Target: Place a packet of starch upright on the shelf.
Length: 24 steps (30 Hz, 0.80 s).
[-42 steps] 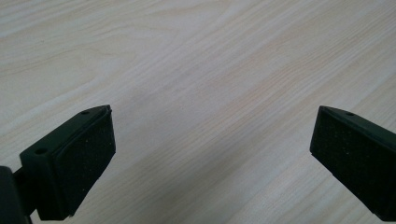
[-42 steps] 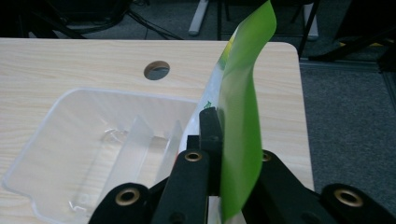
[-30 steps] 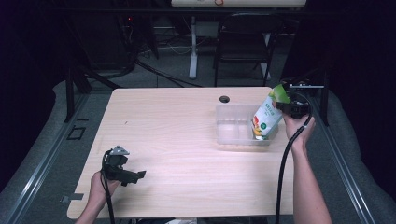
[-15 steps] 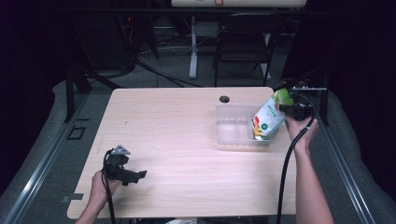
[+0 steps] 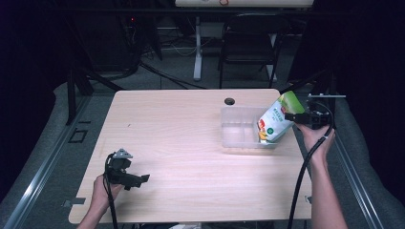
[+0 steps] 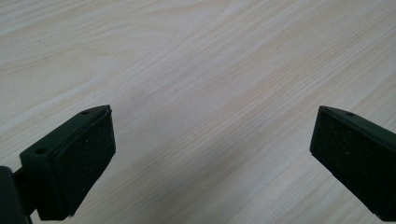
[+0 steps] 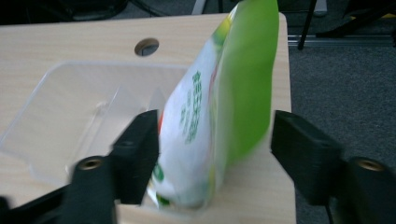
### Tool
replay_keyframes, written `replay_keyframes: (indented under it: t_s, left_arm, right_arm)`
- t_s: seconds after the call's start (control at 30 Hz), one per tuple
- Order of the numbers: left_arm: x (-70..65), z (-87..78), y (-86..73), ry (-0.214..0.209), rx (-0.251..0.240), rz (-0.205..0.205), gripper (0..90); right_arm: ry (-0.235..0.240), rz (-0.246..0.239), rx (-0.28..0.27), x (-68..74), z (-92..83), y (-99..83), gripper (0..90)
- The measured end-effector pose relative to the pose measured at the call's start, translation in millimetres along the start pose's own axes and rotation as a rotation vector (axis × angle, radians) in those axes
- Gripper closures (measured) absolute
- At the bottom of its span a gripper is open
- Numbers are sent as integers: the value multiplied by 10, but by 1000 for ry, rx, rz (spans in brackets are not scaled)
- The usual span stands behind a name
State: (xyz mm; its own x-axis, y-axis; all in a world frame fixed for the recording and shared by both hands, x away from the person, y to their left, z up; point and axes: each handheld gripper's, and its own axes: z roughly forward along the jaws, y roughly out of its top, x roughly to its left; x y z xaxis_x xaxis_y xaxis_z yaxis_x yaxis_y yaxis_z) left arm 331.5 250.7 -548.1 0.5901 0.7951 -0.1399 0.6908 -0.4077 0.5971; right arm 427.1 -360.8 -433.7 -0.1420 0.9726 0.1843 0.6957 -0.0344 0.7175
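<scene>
A green and white snack bag leans with its bottom in the right end of a clear plastic container and its top tilted right over the rim. My right gripper is at the bag's top. In the right gripper view the bag stands between the jaws, which have just been opening; the right pad is clear of it. My right gripper is open. My left gripper rests low over the near left of the table, open with only bare wood between its jaws.
The wooden table has a round cable hole just behind the container. A chair and a desk leg stand beyond the far edge. The container sits close to the table's right edge.
The right hand has shifted a little right and down, and the bag now sits lower and leans more over the container's right rim. The left hand has not moved.
</scene>
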Motion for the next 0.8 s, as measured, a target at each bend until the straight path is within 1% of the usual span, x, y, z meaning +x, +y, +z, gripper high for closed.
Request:
replay_keyframes:
  t_s: [0.07,0.1,0.13,0.17,0.2,0.27,0.3,0.33,0.37,0.4,0.43,0.47,0.5,0.53,0.57,0.6,0.63,0.67,0.7,0.73,0.77,0.8]
  left_arm:
    - [-1,-2,0,1,0,4,2]
    - [-2,-1,2,1,2,6,2]
    - [-3,4,2,3,1,5,2]
    - [-3,5,3,1,0,6,2]
    - [-3,5,4,-2,1,6,2]
    - [-5,9,6,-5,4,4,2]
    - [-9,10,7,-2,2,3,2]
    - [-11,7,7,-2,0,7,2]
    - [-13,4,6,-2,2,8,2]
    - [-14,2,6,-3,1,8,2]
    - [-12,3,6,-2,2,8,2]
    - [-9,5,5,-3,4,9,2]
    - [-8,3,4,-4,6,10,2]
    - [-10,2,1,-3,5,11,2]
    - [-11,-4,1,-4,8,14,2]
    - [-11,-5,-1,-3,7,16,2]
    - [-12,-7,-3,-4,6,14,2]
    - [-11,-7,-4,-2,1,17,2]
    - [-8,-9,-6,-5,-1,16,2]
    - [-5,-11,-6,-3,2,18,2]
    - [-2,-14,-6,-3,1,21,2]
    - [3,-18,-7,2,-3,25,2]
  right_arm:
    - [37,-16,13,6,-92,-77,219]
    - [41,-28,33,19,-142,-118,187]
    - [54,-34,27,24,-177,-157,176]
    - [89,-46,26,37,-236,-228,160]
    - [98,-61,41,53,-275,-280,144]
    - [139,-67,42,85,-324,-379,134]
    - [156,-80,60,119,-345,-444,119]
    - [158,-98,68,149,-363,-501,111]
    - [171,-109,81,181,-368,-568,94]
    - [206,-116,105,254,-360,-715,71]
    - [206,-116,105,254,-360,-715,71]
    - [222,-140,135,341,-325,-888,49]
    - [222,-140,135,341,-325,-888,49]
    - [247,-147,170,418,-266,-1091,26]
    - [247,-147,170,418,-266,-1091,26]
    - [268,-156,206,467,-187,-1282,10]
    - [268,-156,206,467,-187,-1282,10]
    - [248,-183,230,494,-153,-1343,0]
    - [212,-218,244,510,-124,-1381,0]
    - [190,-241,243,518,-90,-1416,0]
    - [195,-243,253,517,-49,-1450,0]
    - [193,-258,295,513,20,-1501,0]
